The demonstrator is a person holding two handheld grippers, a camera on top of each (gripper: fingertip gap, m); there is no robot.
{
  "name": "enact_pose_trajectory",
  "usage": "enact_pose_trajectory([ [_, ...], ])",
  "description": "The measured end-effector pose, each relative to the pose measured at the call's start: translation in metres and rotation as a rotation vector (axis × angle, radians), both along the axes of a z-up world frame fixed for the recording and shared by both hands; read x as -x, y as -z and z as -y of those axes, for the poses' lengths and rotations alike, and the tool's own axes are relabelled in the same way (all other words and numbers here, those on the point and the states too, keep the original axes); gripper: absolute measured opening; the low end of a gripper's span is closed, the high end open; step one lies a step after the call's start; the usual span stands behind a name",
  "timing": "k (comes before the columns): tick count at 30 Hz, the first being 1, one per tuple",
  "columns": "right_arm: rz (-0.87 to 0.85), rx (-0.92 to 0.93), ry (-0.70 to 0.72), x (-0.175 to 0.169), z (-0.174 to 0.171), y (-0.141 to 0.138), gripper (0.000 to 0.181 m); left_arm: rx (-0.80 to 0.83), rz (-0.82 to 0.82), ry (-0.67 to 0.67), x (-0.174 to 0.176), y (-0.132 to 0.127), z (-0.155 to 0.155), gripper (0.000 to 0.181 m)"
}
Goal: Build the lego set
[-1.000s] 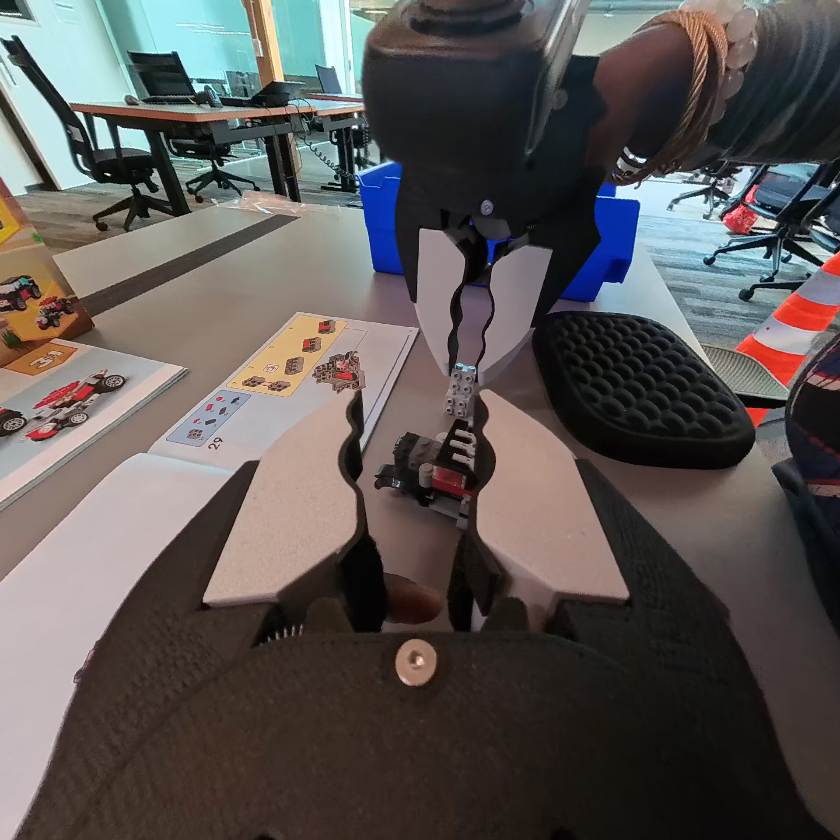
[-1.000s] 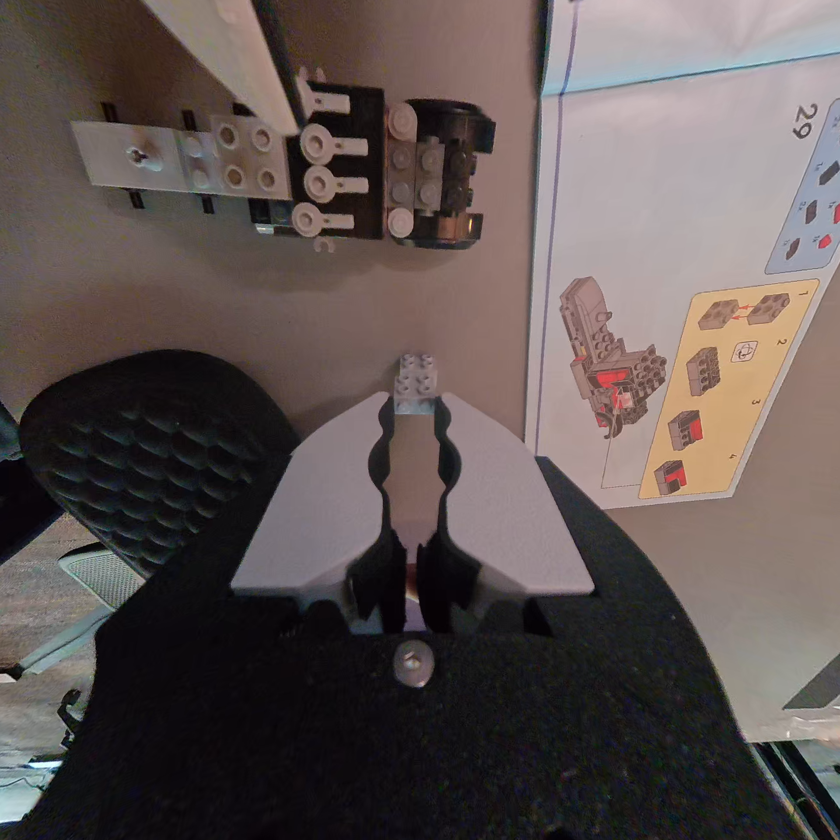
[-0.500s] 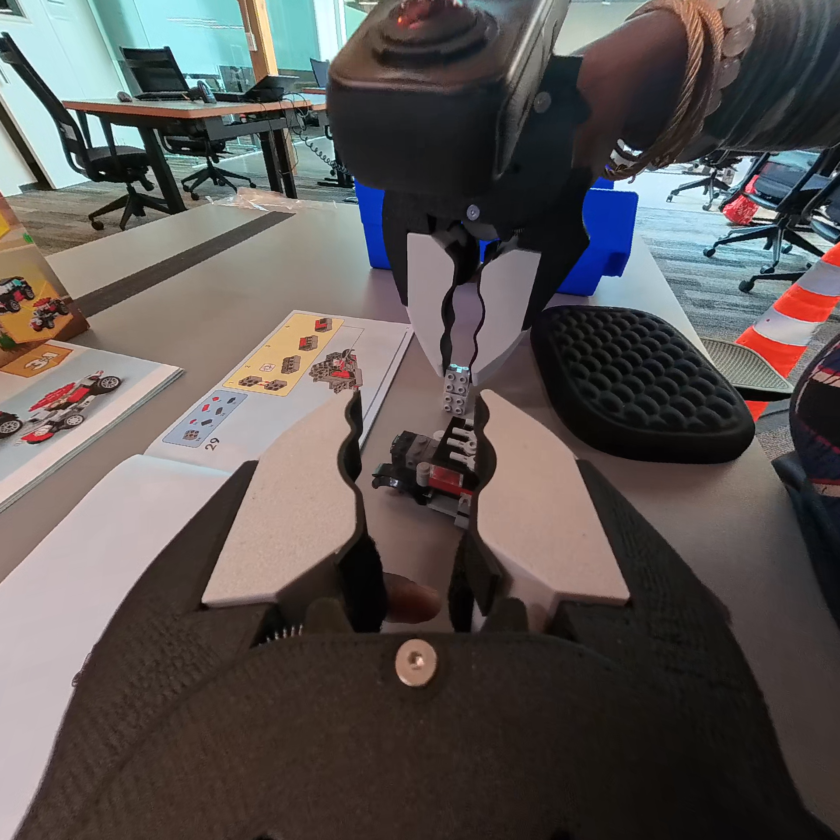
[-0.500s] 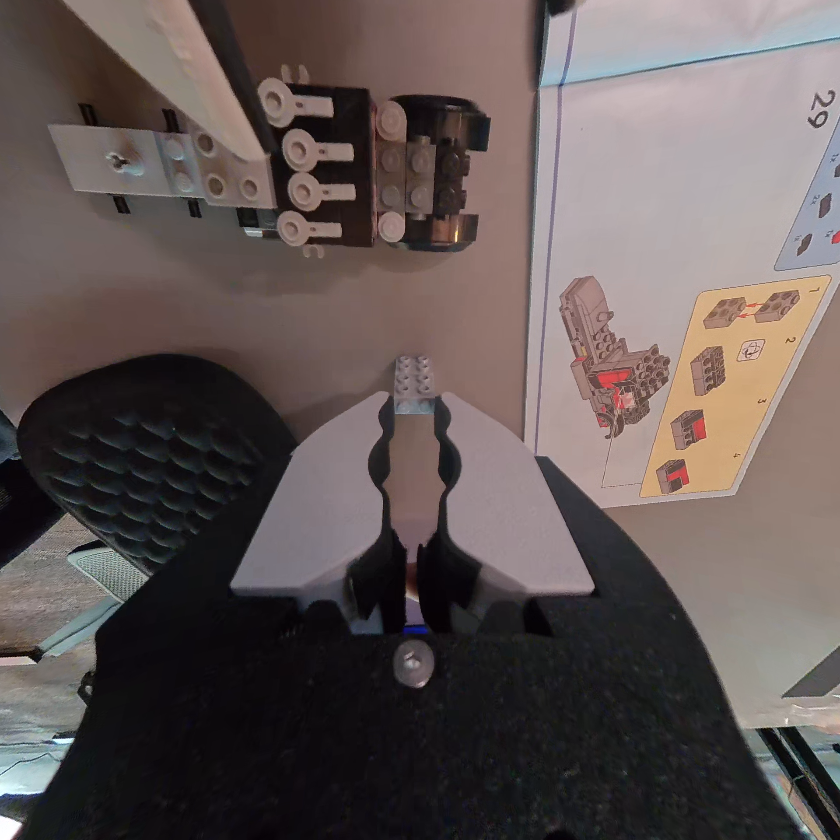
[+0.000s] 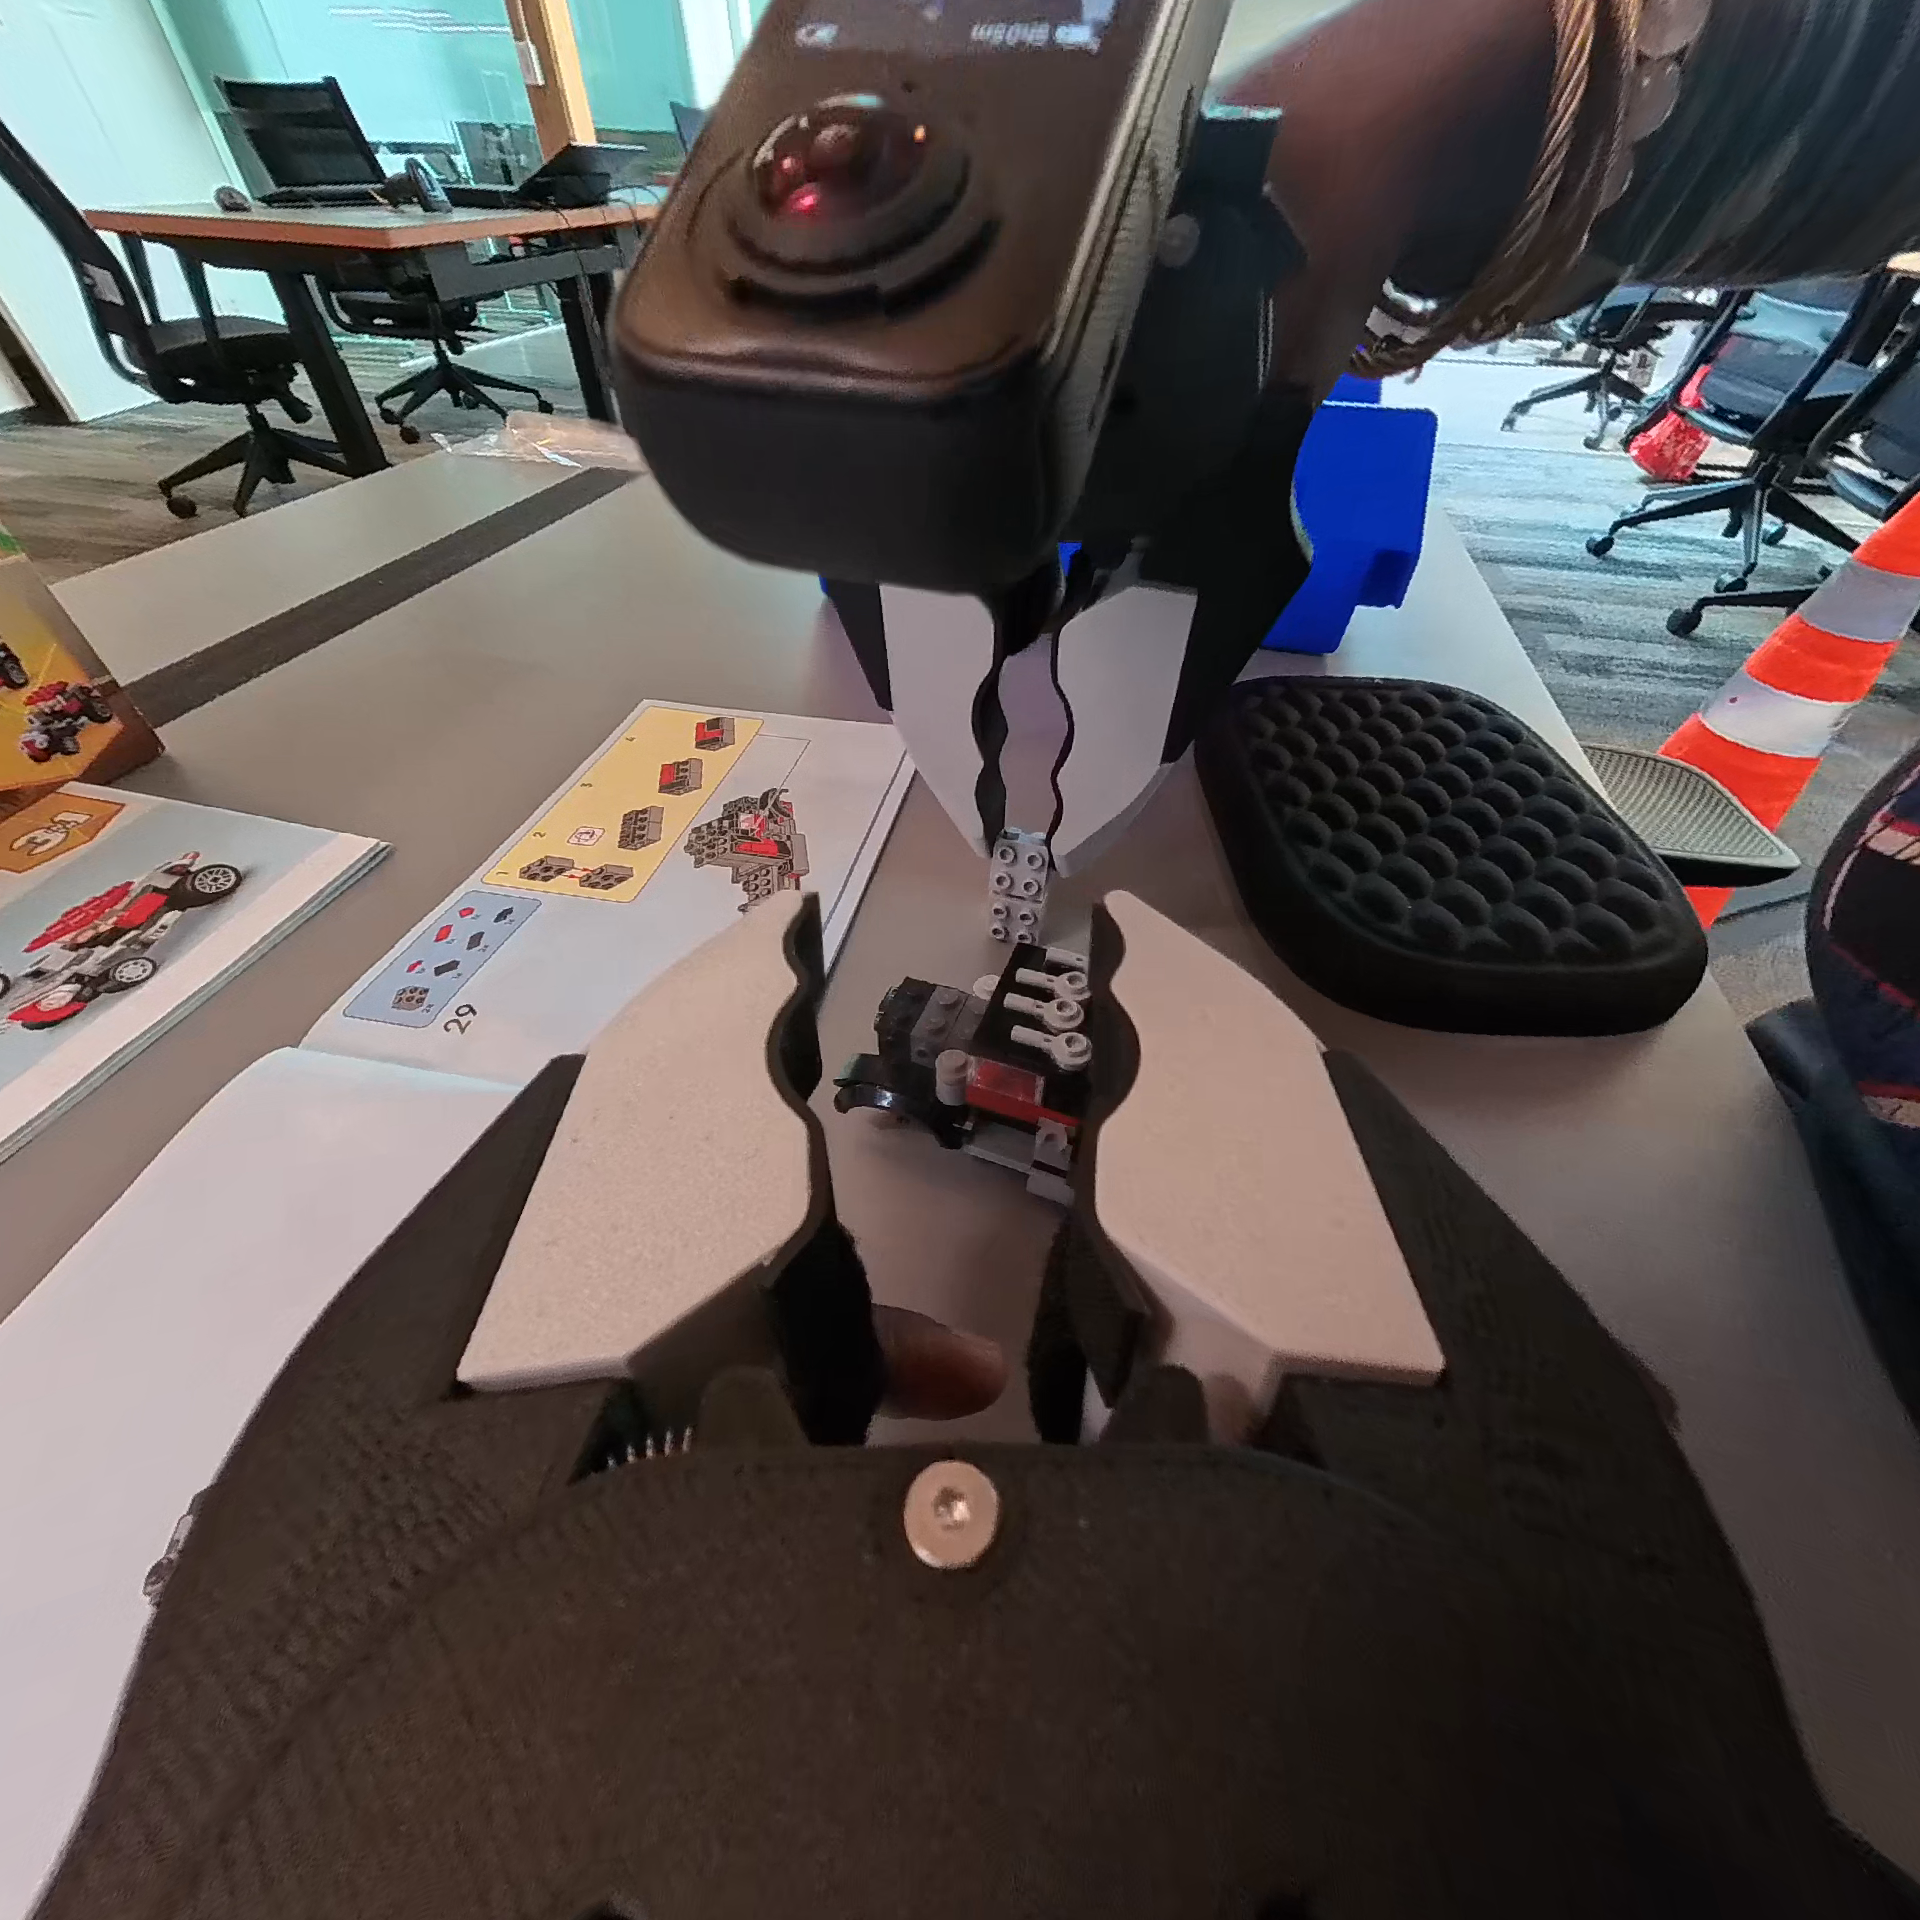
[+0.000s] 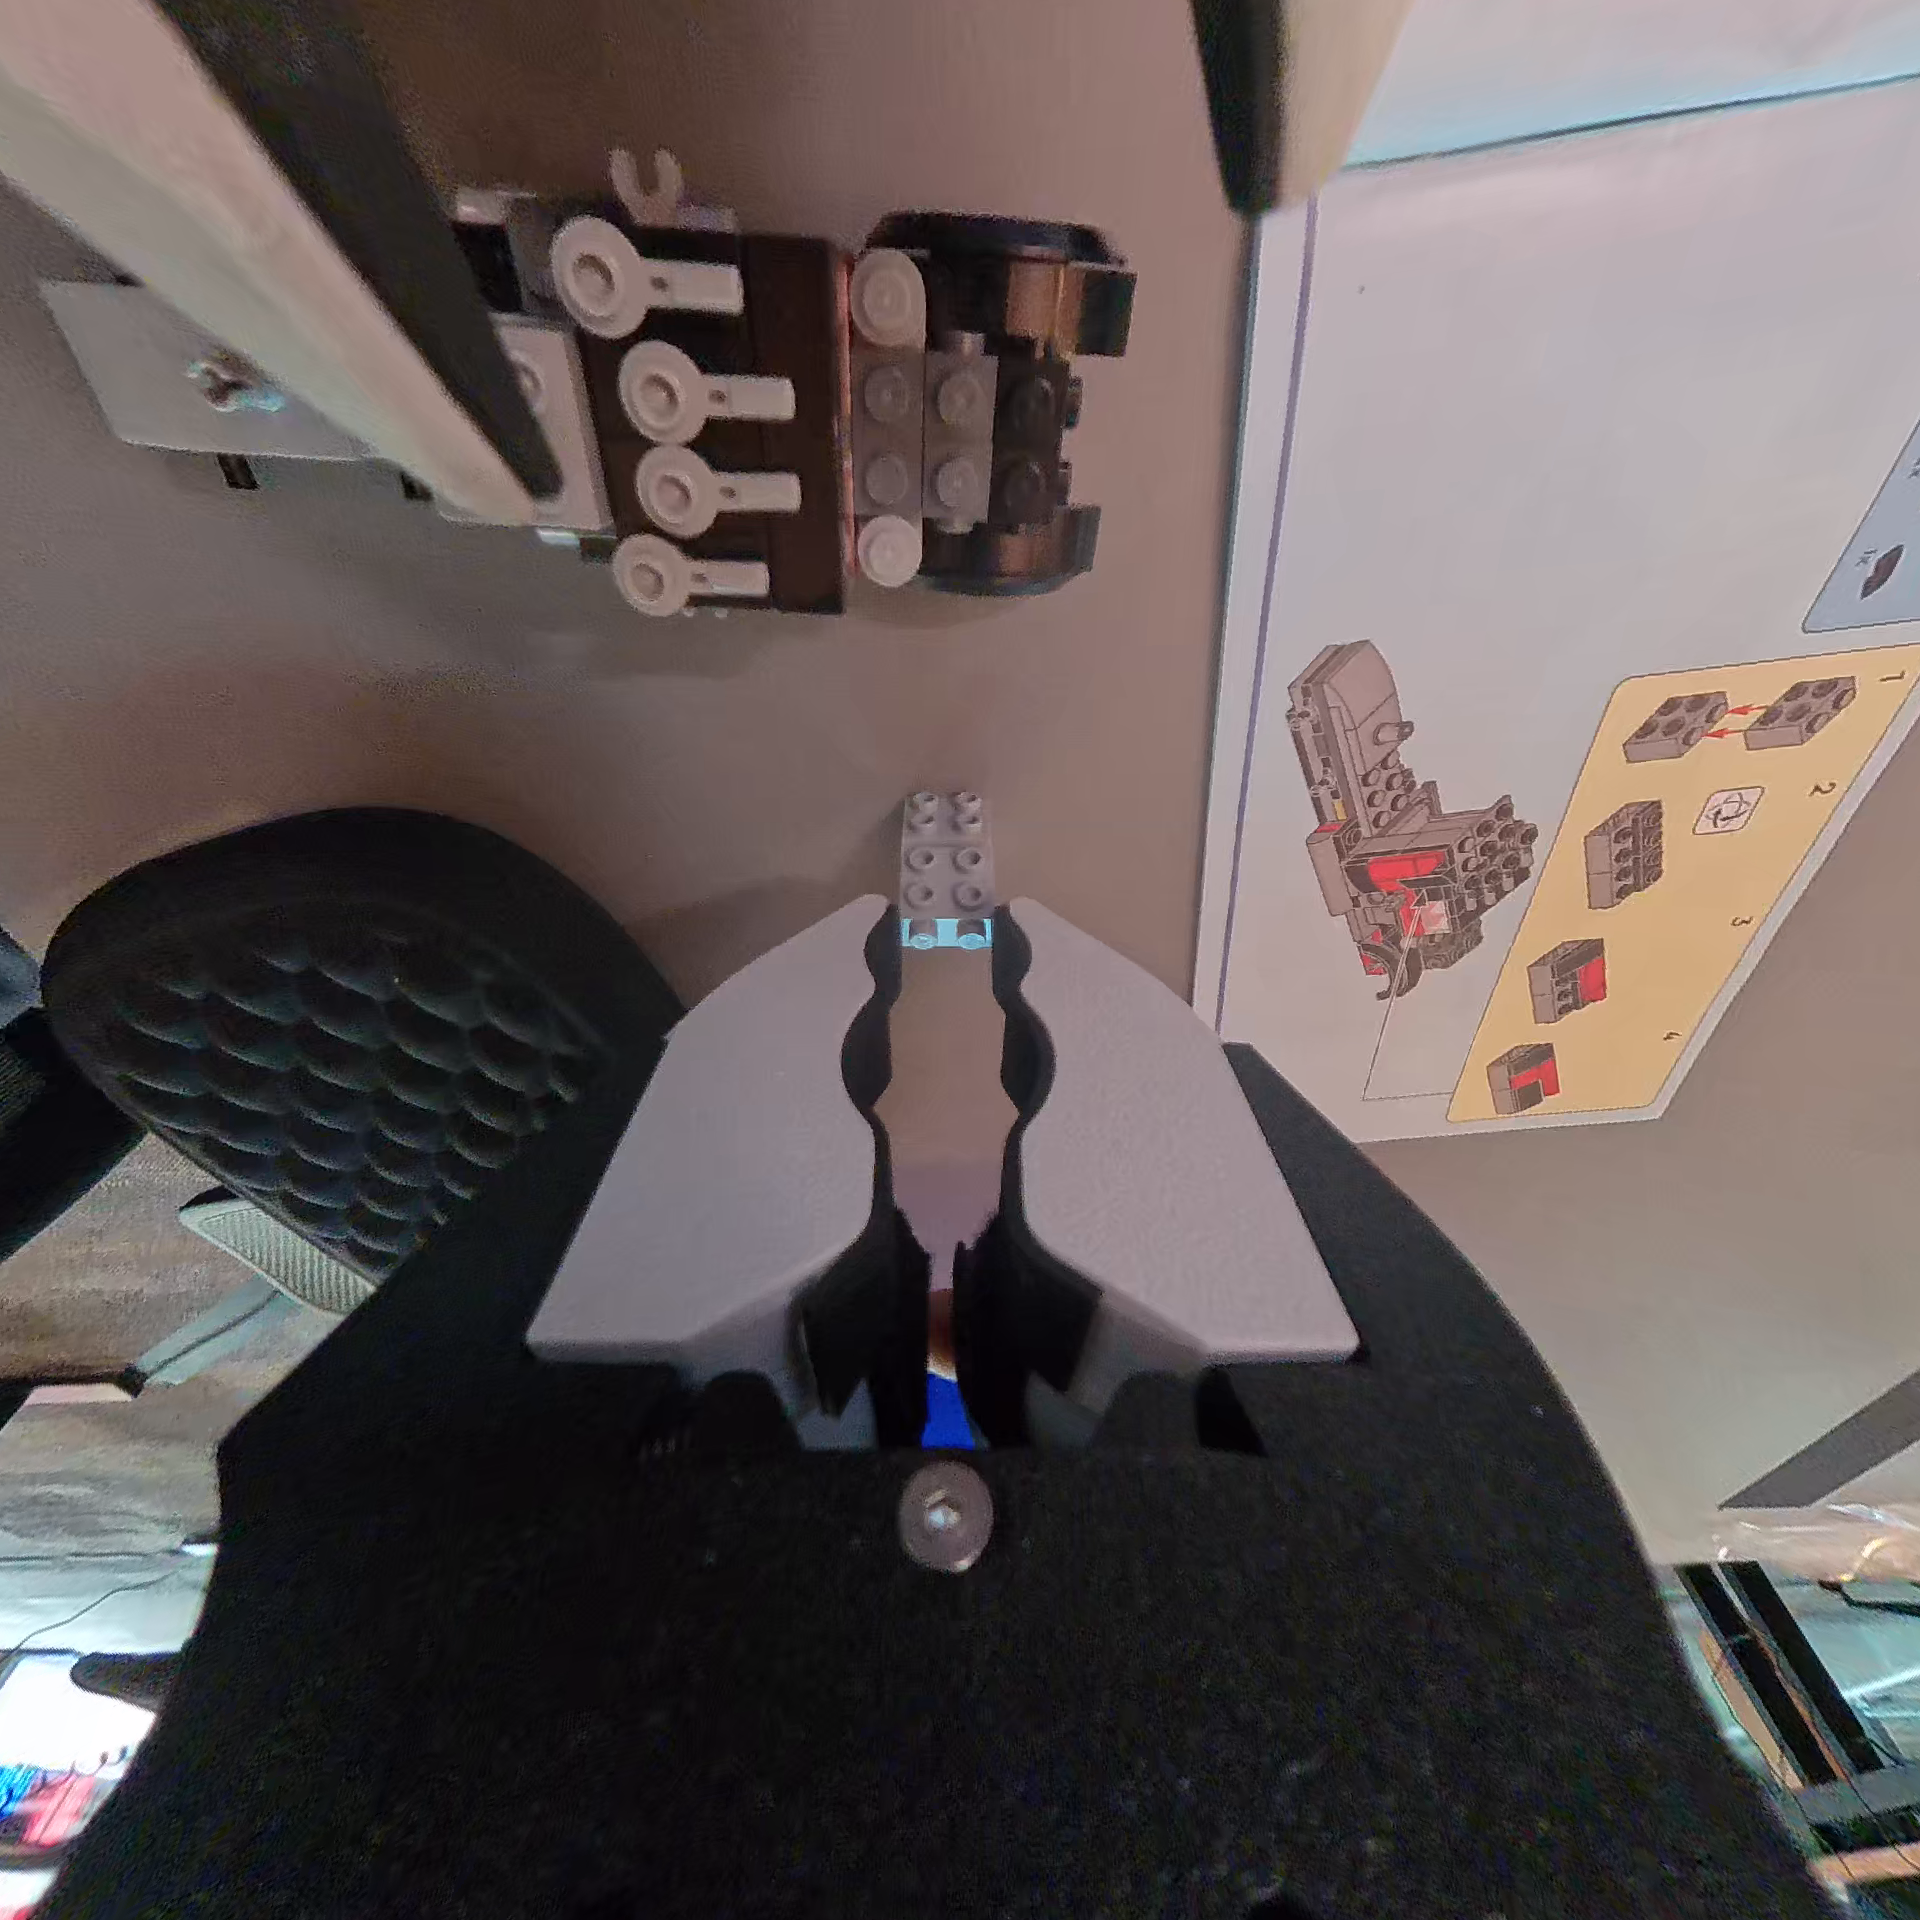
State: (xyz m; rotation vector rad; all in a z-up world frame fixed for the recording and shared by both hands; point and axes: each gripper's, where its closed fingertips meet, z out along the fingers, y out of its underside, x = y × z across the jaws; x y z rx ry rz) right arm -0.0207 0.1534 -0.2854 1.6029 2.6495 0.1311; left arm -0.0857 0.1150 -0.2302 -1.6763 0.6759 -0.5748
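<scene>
The lego model (image 5: 977, 1060) is lying on the bench (image 5: 520, 623) between the spread fingers of the left hand-held gripper (image 5: 951, 935); the right hand-held gripper (image 6: 945, 920) is clamping a grey brick stack (image 6: 943, 857) just above it.

Bright daylight; fisheye edges; slight blur

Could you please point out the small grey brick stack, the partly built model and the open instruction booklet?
grey brick stack (image 6: 943, 868): right wrist view, studded face.
partly built model (image 5: 977, 1049): left wrist view, black body.
instruction booklet (image 6: 1538, 520): right wrist view, blank page area.
</scene>
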Motion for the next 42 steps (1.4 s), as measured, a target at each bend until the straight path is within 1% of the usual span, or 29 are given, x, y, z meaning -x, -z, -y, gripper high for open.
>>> enact_pose_trajectory([
  [2, 0.027, -0.006, 0.002, 0.0, 0.001, 0.0, 0.017, -0.001, 0.0, 0.003, 0.0, 0.0, 0.0, 0.051],
  [4, 0.047, -0.01, 0.006, 0.002, 0.001, 0.0, 0.017, -0.002, 0.044, -0.01, 0.004, -0.004, -0.001, 0.052],
  [8, 0.116, -0.049, -0.011, 0.002, 0.001, 0.0, 0.017, -0.026, 0.247, -0.095, 0.029, -0.022, -0.005, 0.056],
  [10, 0.121, -0.054, -0.014, 0.005, 0.002, 0.0, 0.017, -0.043, 0.32, -0.105, 0.037, -0.029, -0.004, 0.055],
  [13, 0.149, -0.07, -0.015, 0.007, 0.002, 0.0, 0.017, -0.044, 0.311, -0.101, 0.036, -0.028, -0.003, 0.056],
  [17, 0.147, -0.085, -0.014, 0.012, 0.004, 0.0, 0.017, -0.049, 0.327, -0.122, 0.04, -0.029, -0.004, 0.062],
  [21, 0.135, -0.088, -0.01, 0.012, 0.003, 0.001, 0.017, -0.052, 0.285, -0.106, 0.036, -0.027, -0.003, 0.064],
  [26, 0.016, -0.051, 0.061, 0.007, -0.003, -0.002, 0.017, -0.064, 0.292, -0.101, 0.036, -0.029, -0.001, 0.069],
  [31, -0.106, 0.011, 0.124, 0.0, -0.005, -0.01, 0.017, -0.066, 0.255, -0.075, 0.03, -0.026, 0.0, 0.07],
  [34, -0.265, 0.083, 0.245, 0.0, -0.007, -0.01, 0.017, -0.072, 0.219, -0.062, 0.025, -0.024, 0.001, 0.07],
  [37, -0.489, 0.114, 0.361, -0.002, -0.015, 0.004, 0.017, -0.073, 0.203, -0.076, 0.025, -0.023, 0.0, 0.069],
  [39, -0.577, 0.111, 0.409, -0.008, -0.019, 0.017, 0.017, -0.074, 0.186, -0.077, 0.023, -0.022, -0.001, 0.069],
  [40, -0.647, 0.123, 0.429, -0.007, -0.02, 0.016, 0.018, -0.076, 0.17, -0.073, 0.02, -0.021, -0.001, 0.069],
  [41, -0.691, 0.133, 0.44, -0.008, -0.02, 0.014, 0.022, -0.076, 0.147, -0.066, 0.017, -0.019, 0.0, 0.069],
  [42, -0.694, 0.119, 0.453, -0.013, -0.023, 0.014, 0.031, -0.076, 0.119, -0.057, 0.014, -0.017, 0.0, 0.069],
])
